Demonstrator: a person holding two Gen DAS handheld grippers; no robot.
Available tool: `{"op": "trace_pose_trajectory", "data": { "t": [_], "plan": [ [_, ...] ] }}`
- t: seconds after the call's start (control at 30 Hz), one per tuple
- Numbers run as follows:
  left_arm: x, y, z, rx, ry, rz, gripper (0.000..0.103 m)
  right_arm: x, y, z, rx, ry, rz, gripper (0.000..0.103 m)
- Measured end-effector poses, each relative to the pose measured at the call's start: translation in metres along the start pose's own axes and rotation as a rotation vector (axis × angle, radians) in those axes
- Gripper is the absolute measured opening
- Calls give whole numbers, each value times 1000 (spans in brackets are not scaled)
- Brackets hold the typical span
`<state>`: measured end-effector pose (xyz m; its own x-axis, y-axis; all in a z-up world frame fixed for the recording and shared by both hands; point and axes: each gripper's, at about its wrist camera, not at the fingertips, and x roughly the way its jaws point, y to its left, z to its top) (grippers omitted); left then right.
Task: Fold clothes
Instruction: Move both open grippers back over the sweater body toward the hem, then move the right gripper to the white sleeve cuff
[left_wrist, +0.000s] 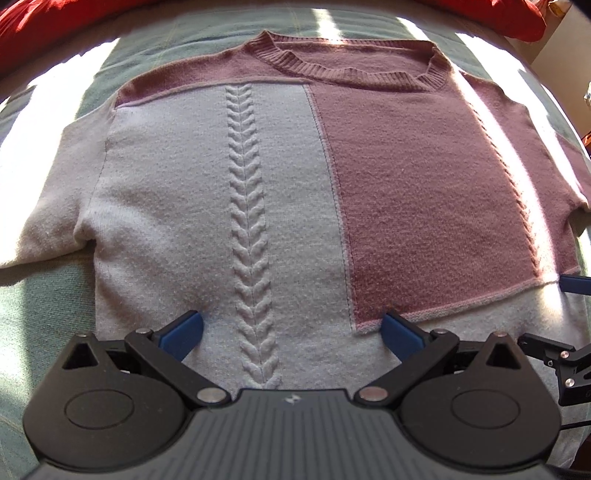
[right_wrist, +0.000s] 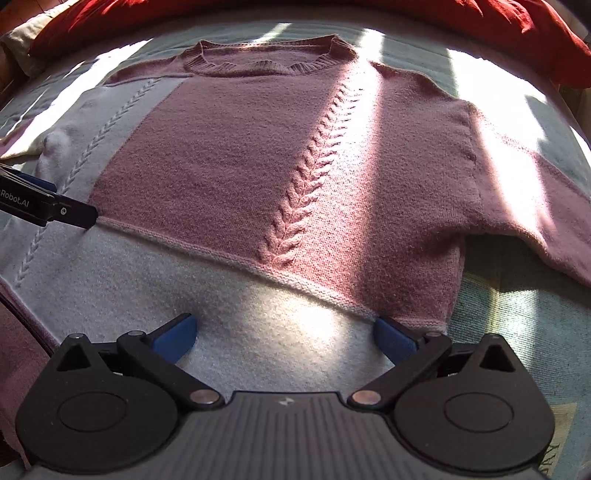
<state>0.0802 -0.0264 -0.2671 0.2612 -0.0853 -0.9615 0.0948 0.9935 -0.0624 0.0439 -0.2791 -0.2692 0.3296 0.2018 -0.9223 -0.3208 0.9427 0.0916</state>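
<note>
Both tools, left and right, sit spread wide over the sweater's lower hem on the bed, likely poised to pinch it for folding.

A bed covered in a pale green quilted bedspread carries everything, striped with bands of sunlight. Spread flat on it, directly ahead of each tool, lies a knitted sweater in pink and white blocks, sleeves out to both sides. Beyond its collar, a red blanket lies along the far edge.
</note>
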Motion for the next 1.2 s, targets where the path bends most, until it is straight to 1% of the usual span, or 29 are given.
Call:
{"op": "trace_pose_trajectory", "data": {
  "t": [0.27,0.37,0.47,0.57,0.7,1.0,1.1,1.2],
  "plan": [
    [-5,-8,6,-30,21,40,102,0,-2,8,-7,63,7,103],
    [-10,-12,11,-54,18,37,102,-3,-5,13,9,90,21,103],
    [-14,-18,18,-55,2,36,102,-8,-14,20,42,100,35,103],
    [-15,-26,26,-50,-11,33,102,-16,-25,30,54,77,31,103],
    [-13,-38,34,-41,-19,24,102,-20,-45,46,34,38,-5,103],
    [-3,-67,46,-3,-12,30,102,-21,-92,76,27,-25,-32,103],
    [0,-74,53,4,-10,38,102,-25,-114,84,51,-77,-35,103],
    [4,-86,61,22,-6,47,102,-27,-143,91,104,-156,-37,103]
  ]
}}
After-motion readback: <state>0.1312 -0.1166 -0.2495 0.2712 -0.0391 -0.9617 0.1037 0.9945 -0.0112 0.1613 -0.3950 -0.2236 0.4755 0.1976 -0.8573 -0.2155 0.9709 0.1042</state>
